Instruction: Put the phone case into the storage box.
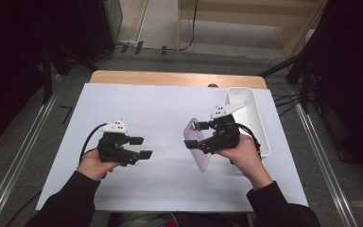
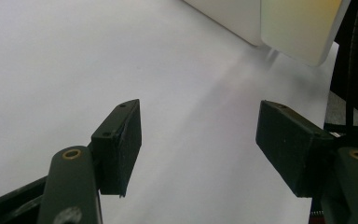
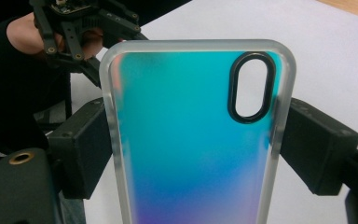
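A translucent phone case (image 1: 202,159) with a blue-to-purple sheen and an oval camera cutout hangs over the white sheet (image 1: 160,106), right of the middle. My right gripper (image 1: 197,135) is shut on it. In the right gripper view the case (image 3: 186,154) stands upright with a black pad pressed on each long edge of it, held by my right gripper (image 3: 196,144). My left gripper (image 1: 142,147) hovers low over the sheet at the left, open, with nothing between its jaws. The left gripper view shows my left gripper (image 2: 198,140) over bare sheet and the case (image 2: 303,28) farther off.
A long white tray (image 1: 260,124) lies along the sheet's right edge, just behind my right hand, and its wall (image 2: 228,16) shows in the left gripper view. The wooden table edge (image 1: 170,78) runs along the back. Dark stands and cables flank the table.
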`<state>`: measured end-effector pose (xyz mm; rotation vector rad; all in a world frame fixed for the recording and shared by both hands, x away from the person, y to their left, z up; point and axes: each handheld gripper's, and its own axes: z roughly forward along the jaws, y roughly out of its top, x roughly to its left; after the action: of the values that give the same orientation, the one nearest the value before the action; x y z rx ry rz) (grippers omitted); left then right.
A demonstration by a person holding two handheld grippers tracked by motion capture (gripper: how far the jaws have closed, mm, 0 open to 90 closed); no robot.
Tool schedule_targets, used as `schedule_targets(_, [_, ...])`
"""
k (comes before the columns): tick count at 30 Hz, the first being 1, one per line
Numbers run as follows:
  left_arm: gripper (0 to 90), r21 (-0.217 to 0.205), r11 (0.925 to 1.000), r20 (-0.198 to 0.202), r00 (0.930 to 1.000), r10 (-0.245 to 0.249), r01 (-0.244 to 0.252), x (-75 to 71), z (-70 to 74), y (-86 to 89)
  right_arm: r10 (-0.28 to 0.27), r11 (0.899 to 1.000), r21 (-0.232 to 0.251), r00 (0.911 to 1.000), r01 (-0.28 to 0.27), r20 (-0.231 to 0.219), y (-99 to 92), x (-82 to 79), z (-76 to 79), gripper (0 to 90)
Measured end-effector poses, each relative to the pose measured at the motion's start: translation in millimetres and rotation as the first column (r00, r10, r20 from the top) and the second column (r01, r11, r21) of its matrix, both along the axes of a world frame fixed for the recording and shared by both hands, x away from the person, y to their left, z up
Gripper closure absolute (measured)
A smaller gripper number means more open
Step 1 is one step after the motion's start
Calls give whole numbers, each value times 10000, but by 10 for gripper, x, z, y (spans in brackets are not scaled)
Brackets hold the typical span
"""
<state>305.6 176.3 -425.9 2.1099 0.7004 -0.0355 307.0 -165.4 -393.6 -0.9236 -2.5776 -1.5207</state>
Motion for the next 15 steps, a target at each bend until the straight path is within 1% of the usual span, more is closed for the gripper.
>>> schedule_targets(1, [307, 73, 10000, 10, 10000, -37, 37, -3, -11, 9, -8, 10000, -5, 10000, 8, -22, -5, 1, 0, 150])
schedule_targets(5, [307, 98, 9999, -129, 9999, -18, 20, -35, -67, 29, -46, 10000, 4, 10000, 46, -81, -15, 5, 6, 150])
schedule_targets(8, [307, 221, 9997, -102, 9999, -84, 86, -59, -103, 45, -80, 9999, 63, 10000, 81, -55, -27, 5, 9, 150])
schedule_targets(9, [307, 204, 9998, -168, 9998, -68, 71, -65, -112, 50, -104, 9999, 74, 9999, 105, -22, -31, 9, 4, 150])
schedule_targets(11, [307, 258, 9997, -99, 10000, -3, 6, -77, -128, 61, -146, 9999, 86, 9999, 146, -84, -39, 15, -2, 150])
schedule_targets(14, [307, 215, 9998, -206, 9998, 26, -22, -86, -156, 84, -178, 9998, 73, 9998, 179, -72, -52, 23, -8, 150])
schedule_targets(15, [307, 299, 9995, -172, 9998, 46, -41, -90, -164, 90, -206, 9998, 69, 9998, 206, -69, -57, 25, -7, 150])
